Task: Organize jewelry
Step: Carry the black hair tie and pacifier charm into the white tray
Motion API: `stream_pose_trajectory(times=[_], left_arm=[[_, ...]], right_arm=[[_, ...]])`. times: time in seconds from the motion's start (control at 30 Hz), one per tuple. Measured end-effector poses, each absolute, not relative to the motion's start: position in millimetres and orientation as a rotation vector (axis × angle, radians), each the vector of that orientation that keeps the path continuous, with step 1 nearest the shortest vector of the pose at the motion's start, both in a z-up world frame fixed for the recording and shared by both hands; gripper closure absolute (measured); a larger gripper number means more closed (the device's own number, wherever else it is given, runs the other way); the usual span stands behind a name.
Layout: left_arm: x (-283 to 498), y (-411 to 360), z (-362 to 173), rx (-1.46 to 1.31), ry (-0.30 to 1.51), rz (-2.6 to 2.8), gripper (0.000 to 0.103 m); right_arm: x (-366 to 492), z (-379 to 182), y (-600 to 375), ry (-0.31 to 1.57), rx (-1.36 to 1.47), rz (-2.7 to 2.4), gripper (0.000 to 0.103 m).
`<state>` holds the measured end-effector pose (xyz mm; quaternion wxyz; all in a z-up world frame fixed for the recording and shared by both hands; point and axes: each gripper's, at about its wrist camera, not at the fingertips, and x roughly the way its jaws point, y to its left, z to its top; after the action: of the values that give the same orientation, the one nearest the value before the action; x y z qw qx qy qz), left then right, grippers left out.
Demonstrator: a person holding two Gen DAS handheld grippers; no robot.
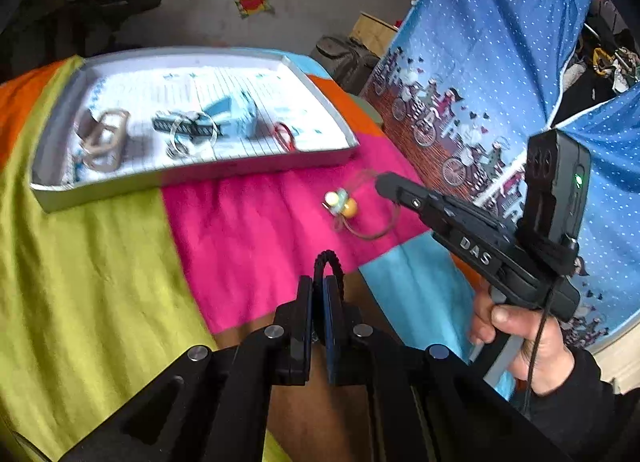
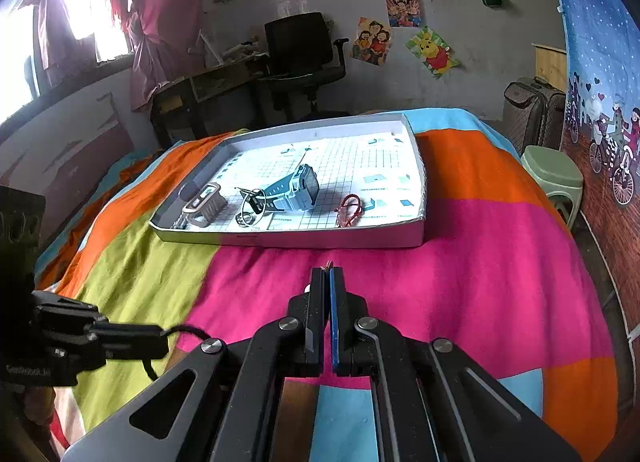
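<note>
Closed left gripper (image 1: 320, 286) pinches a black band (image 1: 329, 262) that loops above its tips. At two o'clock from it, the right gripper (image 1: 380, 182), jaws clamped shut, holds a beaded bracelet (image 1: 344, 204) over the pink blanket (image 1: 248, 222). At eleven o'clock, the tray (image 2: 328, 240) holds a watch (image 2: 298, 190), rings and a red cord (image 2: 349, 211).

Window (image 2: 60, 2) glare, fisheye-warped, blurred edges

Office chair (image 2: 304, 50), suitcase (image 2: 534, 110), stool (image 2: 554, 172).
</note>
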<state>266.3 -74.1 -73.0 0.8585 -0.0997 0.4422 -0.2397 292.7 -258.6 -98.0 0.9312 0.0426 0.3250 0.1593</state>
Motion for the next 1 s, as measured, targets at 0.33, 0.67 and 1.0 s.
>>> stream_pose_trajectory(times=[0.33, 0.67, 1.0], left_arm=[[268.3, -45.4, -54.2, -0.257, 0.867, -0.408, 0.098], [286.0, -14.5, -40.0, -0.289, 0.811, -0.386, 0.098], [343.7, 22.9, -3.5, -0.249, 0.697, -0.313, 0.098]], right_arm=[[282.4, -87.2, -256.4, 0.634, 0.099, 0.34, 0.101], [291.9, -68.4, -233.6, 0.593, 0.091, 0.359, 0.101], [365.5, -34.8, -198.8, 0.535, 0.1, 0.361, 0.101]])
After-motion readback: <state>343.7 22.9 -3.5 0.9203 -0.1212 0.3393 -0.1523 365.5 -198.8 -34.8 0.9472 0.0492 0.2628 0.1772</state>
